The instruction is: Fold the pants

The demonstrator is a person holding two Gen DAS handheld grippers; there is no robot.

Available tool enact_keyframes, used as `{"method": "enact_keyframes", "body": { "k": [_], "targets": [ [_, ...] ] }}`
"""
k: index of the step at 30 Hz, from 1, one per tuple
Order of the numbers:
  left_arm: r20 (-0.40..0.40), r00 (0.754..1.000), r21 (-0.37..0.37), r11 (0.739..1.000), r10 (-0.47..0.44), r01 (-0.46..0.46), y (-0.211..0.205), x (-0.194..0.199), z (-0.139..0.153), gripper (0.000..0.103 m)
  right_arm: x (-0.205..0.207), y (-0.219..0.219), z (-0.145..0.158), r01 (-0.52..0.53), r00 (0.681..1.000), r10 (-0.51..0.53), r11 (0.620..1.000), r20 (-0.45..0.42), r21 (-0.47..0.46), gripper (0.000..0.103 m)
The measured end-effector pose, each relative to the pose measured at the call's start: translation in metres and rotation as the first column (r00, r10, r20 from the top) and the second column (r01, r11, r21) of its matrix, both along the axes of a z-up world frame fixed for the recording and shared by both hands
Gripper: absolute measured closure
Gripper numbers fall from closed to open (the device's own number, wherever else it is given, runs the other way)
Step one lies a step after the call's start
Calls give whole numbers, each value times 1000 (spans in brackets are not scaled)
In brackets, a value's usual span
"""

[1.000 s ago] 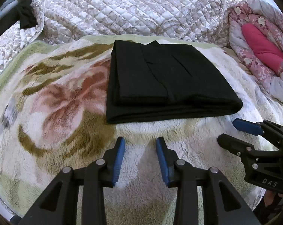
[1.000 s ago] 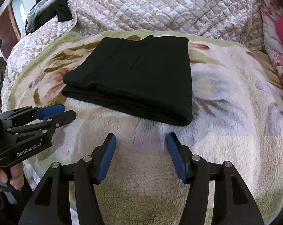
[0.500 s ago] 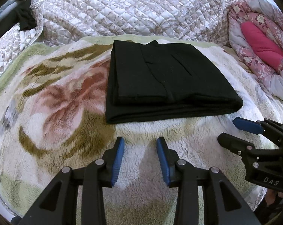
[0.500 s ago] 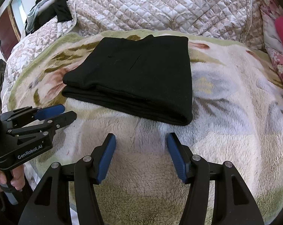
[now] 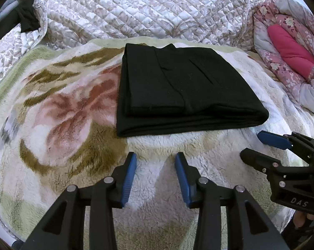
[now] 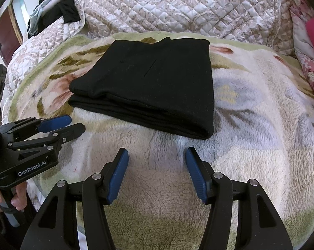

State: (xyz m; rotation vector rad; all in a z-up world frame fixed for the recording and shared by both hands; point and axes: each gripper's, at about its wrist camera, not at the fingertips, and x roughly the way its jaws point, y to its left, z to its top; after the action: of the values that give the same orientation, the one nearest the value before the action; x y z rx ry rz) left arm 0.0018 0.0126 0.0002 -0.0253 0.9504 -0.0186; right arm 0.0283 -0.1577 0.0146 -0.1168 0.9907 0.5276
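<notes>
A: What is seen furthest left?

B: A dark garment heap (image 6: 52,10) is seen at the far left, beyond a quilted bedspread (image 5: 136,10). In front of these a fleece flower-patterned blanket (image 5: 63,114) is spread over the bed.

A: And the left hand-held gripper (image 5: 155,158)?

B: It is held low over the blanket's near part. Its blue-padded fingers (image 5: 130,175) are parted by a moderate gap, and nothing is gripped between them. In the right wrist view it (image 6: 74,124) is seen from the side at the left edge, apart from the pants.

A: Where are the pants found?

B: The black pants (image 5: 181,87) are laid folded into a flat, layered rectangle on the middle of the blanket, just beyond both sets of fingertips and untouched by either.

A: The right hand-held gripper (image 6: 157,154)?

B: It is held near the pants' right front corner (image 6: 204,133), its fingers spread somewhat wider, with only blanket between them. Nothing is held.

A: Furthest right?

B: A pink floral quilt (image 5: 292,48) is bundled at the bed's right edge.
</notes>
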Motion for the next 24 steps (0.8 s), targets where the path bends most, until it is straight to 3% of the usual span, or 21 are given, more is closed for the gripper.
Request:
{"method": "enact_keyframes", "body": {
  "k": [24],
  "targets": [
    [-15, 1000, -7, 1000, 2, -2, 1, 0, 0, 61, -1, 2, 0, 3, 1000, -3, 1000, -4, -5, 45]
  ]
}}
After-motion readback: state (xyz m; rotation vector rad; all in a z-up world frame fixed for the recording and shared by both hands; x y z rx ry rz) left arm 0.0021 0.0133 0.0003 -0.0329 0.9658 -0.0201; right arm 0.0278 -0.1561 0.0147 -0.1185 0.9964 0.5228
